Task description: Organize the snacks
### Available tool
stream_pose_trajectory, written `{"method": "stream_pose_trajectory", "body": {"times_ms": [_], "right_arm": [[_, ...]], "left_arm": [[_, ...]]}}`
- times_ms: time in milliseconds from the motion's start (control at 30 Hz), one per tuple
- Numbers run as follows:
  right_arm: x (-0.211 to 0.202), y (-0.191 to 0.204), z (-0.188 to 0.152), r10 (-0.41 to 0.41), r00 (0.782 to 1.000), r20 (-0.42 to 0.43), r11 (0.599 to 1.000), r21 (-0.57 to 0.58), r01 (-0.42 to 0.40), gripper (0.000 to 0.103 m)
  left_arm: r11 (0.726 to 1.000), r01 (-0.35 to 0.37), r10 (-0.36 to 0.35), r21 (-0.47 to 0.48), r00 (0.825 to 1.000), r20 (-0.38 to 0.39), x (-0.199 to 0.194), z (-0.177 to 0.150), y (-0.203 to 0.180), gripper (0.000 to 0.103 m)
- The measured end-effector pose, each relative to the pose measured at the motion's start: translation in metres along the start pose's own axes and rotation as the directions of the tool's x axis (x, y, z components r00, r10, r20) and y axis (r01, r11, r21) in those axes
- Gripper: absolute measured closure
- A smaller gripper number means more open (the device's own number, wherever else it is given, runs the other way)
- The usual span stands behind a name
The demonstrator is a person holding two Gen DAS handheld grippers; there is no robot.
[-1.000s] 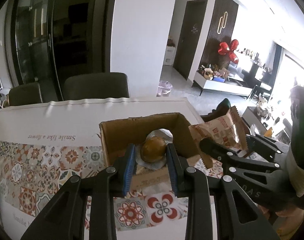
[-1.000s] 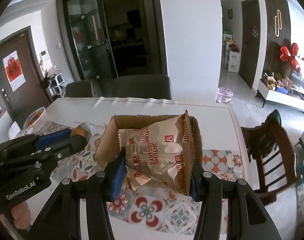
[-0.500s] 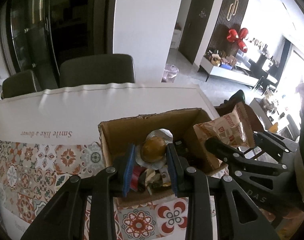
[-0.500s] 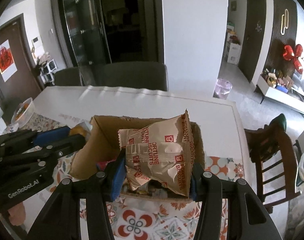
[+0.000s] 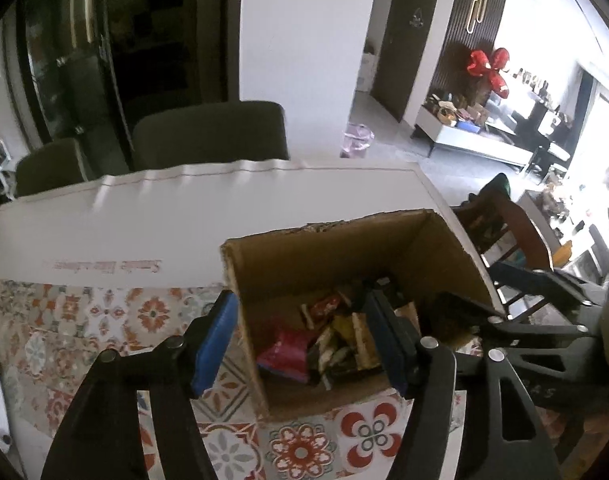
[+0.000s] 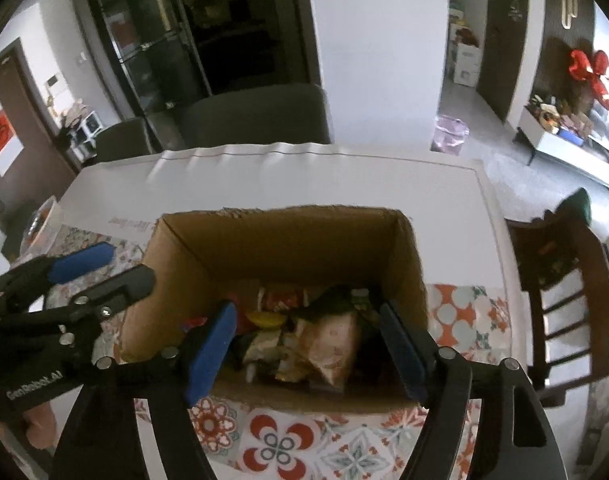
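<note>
Right wrist view: both grippers' padded fingers [image 6: 212,344] are opening, empty, over the corrugated cardboard box [image 6: 280,240] (crinkly wrappers inside).

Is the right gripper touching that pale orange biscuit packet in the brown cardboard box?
Apart. In the right wrist view the right gripper has its jaws opening, and the pale orange biscuit packet lies loose in the brown cardboard box, clear of both blue pads.

2 dark chairs [image 5: 208,136] face a white pillar [image 5: 300,52]; daylight floods the grey floor [image 6: 500,168].
</note>
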State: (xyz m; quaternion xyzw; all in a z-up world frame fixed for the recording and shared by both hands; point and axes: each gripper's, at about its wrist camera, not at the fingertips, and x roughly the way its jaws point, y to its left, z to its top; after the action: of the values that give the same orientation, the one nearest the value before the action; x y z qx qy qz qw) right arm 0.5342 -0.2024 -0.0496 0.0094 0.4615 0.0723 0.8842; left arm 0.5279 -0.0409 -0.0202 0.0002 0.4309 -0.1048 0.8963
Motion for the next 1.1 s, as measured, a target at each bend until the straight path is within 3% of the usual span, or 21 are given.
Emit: {"method": "stream_pose_trajectory", "body": {"times_ms": [33, 133, 300, 533, 633, 700, 1100], "right_arm": [[-0.007, 0.002, -0.005, -0.032, 0.999, 0.017, 0.999, -0.004, 0.032, 0.028], [-0.033, 0.006, -0.019, -0.105, 0.992, 0.074, 0.994, 0.0, 0.105, 0.028], [-0.085, 0.013, -0.053, -0.207, 0.96, 0.187, 0.978, 0.016, 0.208, 0.028], [-0.15, 0.018, -0.111, -0.221, 0.934, 0.279, 0.975, 0.064, 0.212, 0.028], [-0.173, 0.021, -0.138, -0.207, 0.93, 0.305, 0.978, 0.064, 0.197, 0.015], [-0.187, 0.024, -0.156, -0.199, 0.923, 0.329, 0.98, 0.052, 0.193, 0.012], [-0.255, 0.035, -0.257, -0.153, 0.923, 0.353, 0.988, 0.031, 0.152, 0.012]], "left_arm": [[1.0, -0.018, 0.018, 0.004, 1.0, 0.008, -0.006, -0.003, -0.001, 0.029], [0.999, -0.052, 0.052, 0.006, 0.997, 0.055, -0.028, -0.018, -0.003, 0.025], [0.996, -0.088, 0.084, 0.016, 0.985, 0.148, -0.078, -0.051, -0.011, 0.014], [0.992, -0.129, 0.121, 0.012, 0.959, 0.254, -0.149, -0.116, -0.026, 0.006], [0.989, -0.145, 0.139, 0.001, 0.951, 0.276, -0.175, -0.148, -0.034, 0.005], [0.99, -0.144, 0.141, -0.013, 0.947, 0.289, -0.189, -0.165, -0.036, 0.003], [0.982, -0.184, 0.186, -0.038, 0.927, 0.326, -0.266, -0.262, -0.068, 0.0]]}}
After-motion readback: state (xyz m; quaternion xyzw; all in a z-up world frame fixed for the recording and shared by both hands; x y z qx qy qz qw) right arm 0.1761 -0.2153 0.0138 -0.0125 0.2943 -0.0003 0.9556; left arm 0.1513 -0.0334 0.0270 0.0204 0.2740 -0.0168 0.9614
